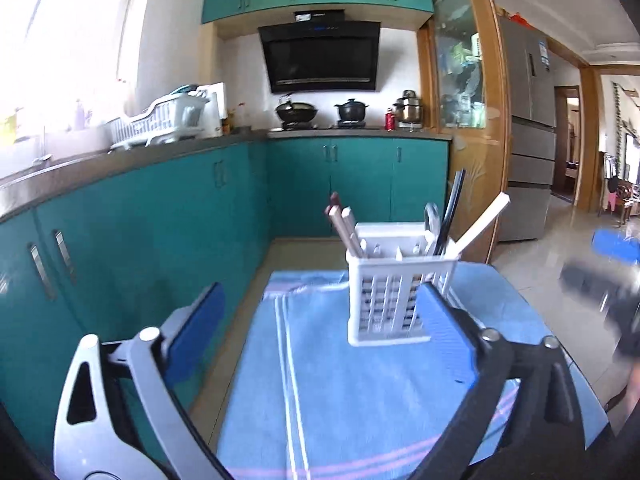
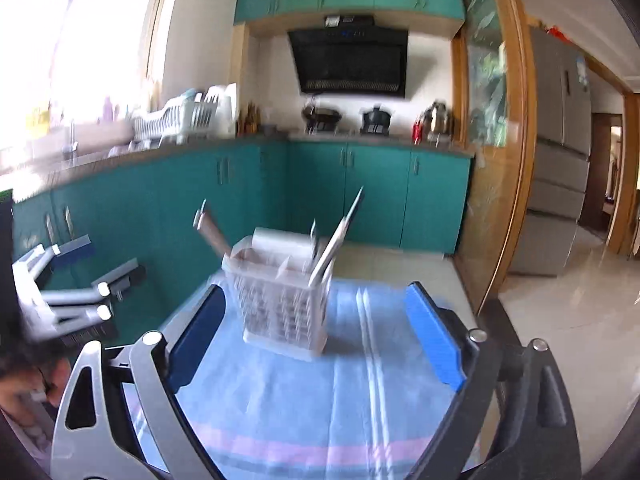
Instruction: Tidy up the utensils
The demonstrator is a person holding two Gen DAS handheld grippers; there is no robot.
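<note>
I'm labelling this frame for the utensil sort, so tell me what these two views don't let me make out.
- Right wrist view: motion blur smears the white caddy and its utensils, so the types are unreadable.
- Left wrist view: caddy walls hide the utensils' lower ends.
- Left wrist view: the right hand-held gripper is blurred and cut off by the edge.

A white lattice-walled utensil caddy [image 1: 394, 298] stands on a pale blue cloth [image 1: 360, 380] striped in white and pink. In it lean light wooden chopsticks [image 1: 344, 230] with one reddish-brown tip, a black utensil [image 1: 452, 208] and a white handle [image 1: 482, 220]. Both the left gripper [image 1: 320, 328] and right gripper [image 2: 316, 328] carry blue pads on grey and black arms. Teal cabinets [image 1: 160, 208] line the far wall beneath a black range hood [image 1: 320, 58].
</note>
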